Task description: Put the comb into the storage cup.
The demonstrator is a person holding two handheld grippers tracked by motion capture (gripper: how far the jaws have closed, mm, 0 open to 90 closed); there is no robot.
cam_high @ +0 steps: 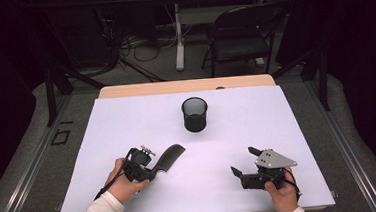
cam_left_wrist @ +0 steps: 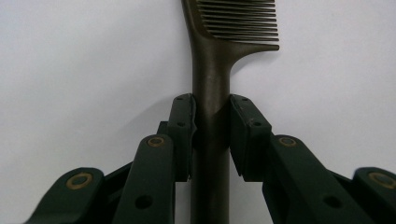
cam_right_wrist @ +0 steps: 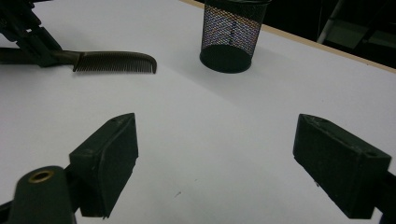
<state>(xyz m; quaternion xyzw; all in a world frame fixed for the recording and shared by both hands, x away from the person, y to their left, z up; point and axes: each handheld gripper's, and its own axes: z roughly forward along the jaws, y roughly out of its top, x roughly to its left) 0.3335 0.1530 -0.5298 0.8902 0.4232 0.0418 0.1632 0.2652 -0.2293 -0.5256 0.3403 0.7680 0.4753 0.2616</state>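
Note:
A dark brown comb (cam_high: 170, 157) lies low over the white sheet at front left, teeth end pointing toward the cup. My left gripper (cam_high: 153, 174) is shut on the comb's handle (cam_left_wrist: 211, 107); both pads press its sides. The comb (cam_right_wrist: 114, 61) and the left gripper (cam_right_wrist: 44, 52) also appear in the right gripper view at the upper left. A black mesh cup (cam_high: 195, 114) stands upright at the sheet's middle back, empty as far as I can see, and appears again as the cup (cam_right_wrist: 231, 35). My right gripper (cam_high: 243, 161) rests at front right, open, nothing between its jaws (cam_right_wrist: 219, 158).
The white sheet (cam_high: 257, 116) covers a wooden table whose far edge (cam_high: 184, 86) shows behind it. Beyond the table stand a black folding chair (cam_high: 243, 34), a white table leg (cam_high: 178, 36) and floor cables. Open sheet lies between the grippers and around the cup.

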